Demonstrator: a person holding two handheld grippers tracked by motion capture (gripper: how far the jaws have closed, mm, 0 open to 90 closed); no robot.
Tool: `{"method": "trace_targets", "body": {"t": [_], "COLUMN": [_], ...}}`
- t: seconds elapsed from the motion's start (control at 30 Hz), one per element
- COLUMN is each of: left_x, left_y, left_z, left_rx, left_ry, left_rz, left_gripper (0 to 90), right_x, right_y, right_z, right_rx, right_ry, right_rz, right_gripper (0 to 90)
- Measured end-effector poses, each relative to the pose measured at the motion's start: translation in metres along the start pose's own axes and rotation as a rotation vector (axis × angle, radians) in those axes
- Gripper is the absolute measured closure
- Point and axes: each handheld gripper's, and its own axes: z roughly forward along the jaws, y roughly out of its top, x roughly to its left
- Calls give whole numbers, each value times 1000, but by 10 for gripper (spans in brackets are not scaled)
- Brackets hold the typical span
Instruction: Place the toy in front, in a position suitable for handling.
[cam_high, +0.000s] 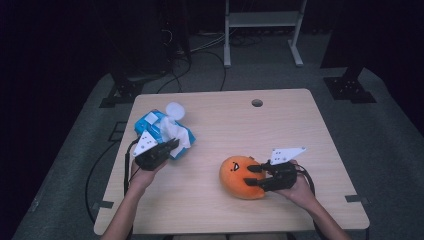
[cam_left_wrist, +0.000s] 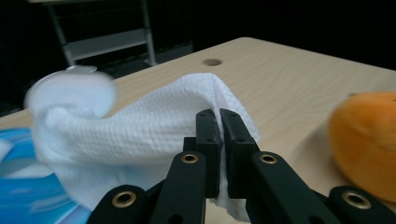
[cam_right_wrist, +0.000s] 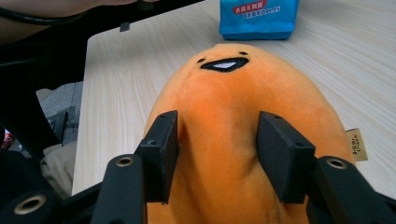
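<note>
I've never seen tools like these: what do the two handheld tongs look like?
Both tongs, left and right, are black, with two flat-padded jaws on linked bars joined by brass-coloured rivets. Each carries a pale three-cornered plate dotted with small dark marks, and a black cable trails back from each. The forearms are bare.

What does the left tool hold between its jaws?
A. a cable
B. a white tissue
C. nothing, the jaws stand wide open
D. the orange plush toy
B: in the left gripper view the jaws of the left tool are pressed together on a fold of the white tissue, which rises from the blue pack; the plush sits at the right tool.
</note>
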Motion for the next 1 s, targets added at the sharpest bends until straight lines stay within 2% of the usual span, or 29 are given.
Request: {"method": "trace_targets", "body": {"t": [0.03,0.1,0.17,0.23,0.3,0.33,0.53,0.6,0.8,0.83,0.87,0.9,1.0], "left_x": [0,-10,-21,-34,-45,-51,-80,-85,-103,-109,-111,-111,-120], "left_y": [0,3,4,5,5,4,10,14,30,36,39,39,48], "left_z": [0,2,5,9,13,16,31,34,41,43,43,43,47], "left_rx": [0,-12,-6,-7,-9,-12,-11,-19,-24,-22,-20,-20,-19], "left_ry": [0,-60,-100,-160,-199,-227,-343,-371,-432,-449,-457,-457,-497], "left_rz": [0,-15,-4,-7,-3,-17,1,1,46,73,80,80,90], "left_gripper": [867,866,864,860,858,858,857,857,856,852,852,852,850], "right_x": [0,0,1,2,4,5,7,9,12,11,11,10,6], "right_y": [0,0,0,1,1,1,2,3,7,5,4,3,-1], "right_z": [0,0,0,1,1,1,1,-1,-16,-23,-27,-30,-35], "right_rx": [1,2,3,2,7,6,3,-3,-19,0,4,0,-2], "right_ry": [0,-1,-3,-7,-11,-15,-18,-26,-46,-73,-87,-93,-98], "right_rz": [1,1,0,-6,-13,-18,-18,-19,-28,-40,-43,-37,-15], "right_gripper": [480,478,475,468,459,448,415,399,366,359,359,359,354]}}
